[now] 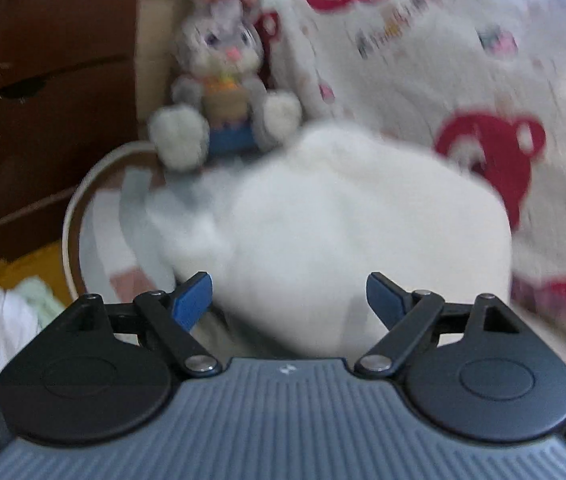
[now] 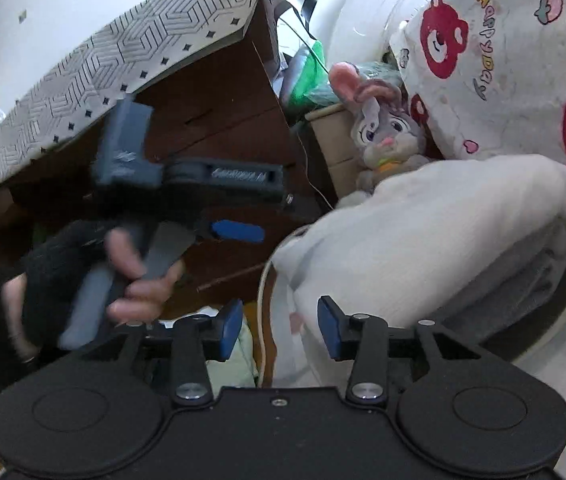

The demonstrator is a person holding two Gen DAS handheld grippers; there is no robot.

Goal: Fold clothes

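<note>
- While the white garment lay bunched in a soft mound on the round stool beside the plush rabbit, no tidy fold showed, though blur hid detail.
- Left gripper stood spread wide, empty, just short of the cloth.
- Right gripper gaped too, holding nothing, near the garment's edge.

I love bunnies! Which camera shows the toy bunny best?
The right wrist view is sharpest: the toy bunny shows a clear face and pink ear, though its body hides behind the white garment. The left wrist view shows the whole bunny, but blurred.
</note>
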